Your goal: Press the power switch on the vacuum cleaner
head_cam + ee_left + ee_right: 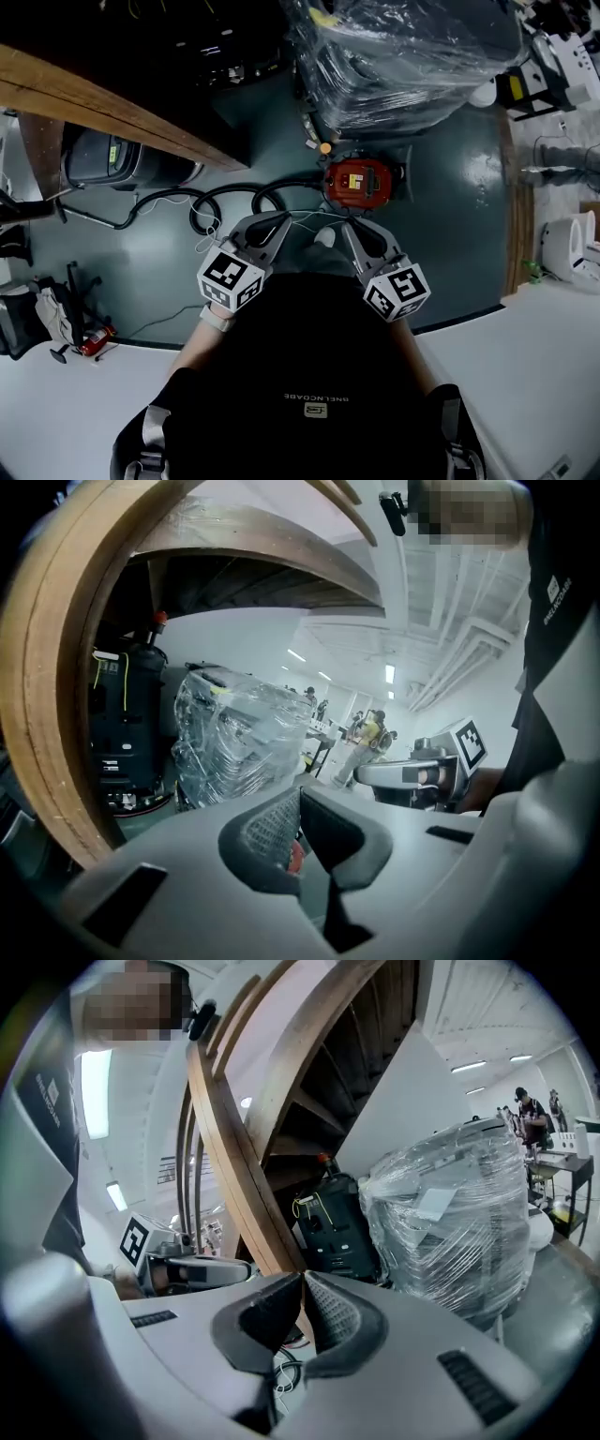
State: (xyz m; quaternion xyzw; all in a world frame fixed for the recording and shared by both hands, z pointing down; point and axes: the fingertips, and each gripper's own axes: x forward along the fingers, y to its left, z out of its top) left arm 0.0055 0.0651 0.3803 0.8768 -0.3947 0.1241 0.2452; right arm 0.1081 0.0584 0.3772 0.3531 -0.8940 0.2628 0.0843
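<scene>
Left gripper (284,221), right gripper (346,227) closed; round red vacuum cleaner (359,183).

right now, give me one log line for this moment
left gripper shut, empty | right gripper shut, empty | vacuum cleaner on floor ahead, untouched

Head view looks down; all share wrapped bundle (403,56).

The vacuum (358,182) is red with a black rim and a yellow label. The floor (441,216) is dark teal. Left gripper (284,218) and right gripper (345,228) are pale grey, their cubes patterned black and white. The beam (112,108) is brown wood, the hose (225,191) black
</scene>
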